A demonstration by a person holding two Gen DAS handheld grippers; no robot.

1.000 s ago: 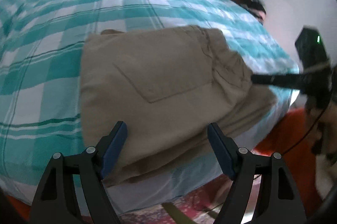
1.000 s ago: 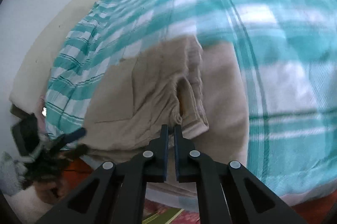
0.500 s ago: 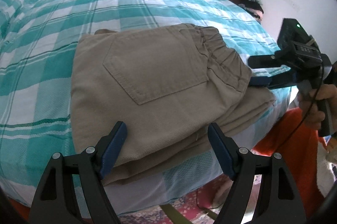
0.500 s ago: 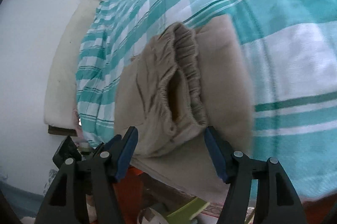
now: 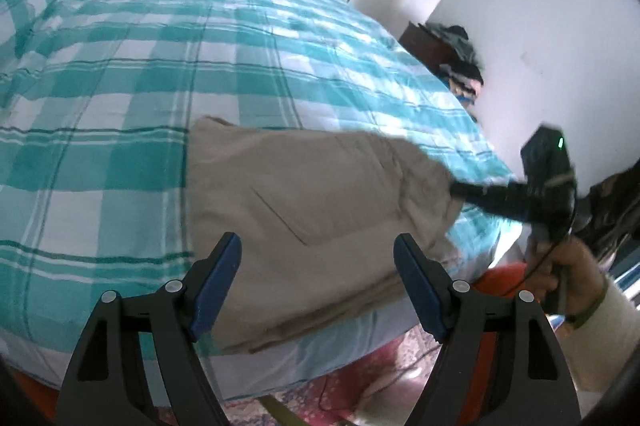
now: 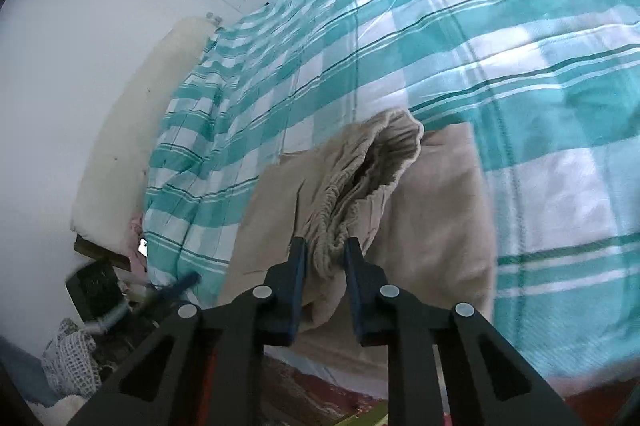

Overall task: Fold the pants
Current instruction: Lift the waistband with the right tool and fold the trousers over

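Note:
The beige pants [image 5: 304,210] lie folded into a stack near the front edge of the bed, back pocket up. My left gripper [image 5: 316,278] is open and empty, its jaws hovering over the near edge of the stack. My right gripper [image 6: 325,258] is shut on the gathered elastic waistband [image 6: 360,182] at the stack's right end and lifts it a little. It also shows in the left wrist view [image 5: 520,194], meeting the pants from the right.
The bed has a teal and white checked cover [image 5: 140,74]. A dark piece of furniture with piled clothes [image 5: 456,58] stands by the white wall at right. An orange surface and patterned rug [image 5: 360,382] lie below the bed's edge.
My right gripper was shut, opened around the waistband, and has now closed on it and raised it. My left gripper has stayed open while its view shifted.

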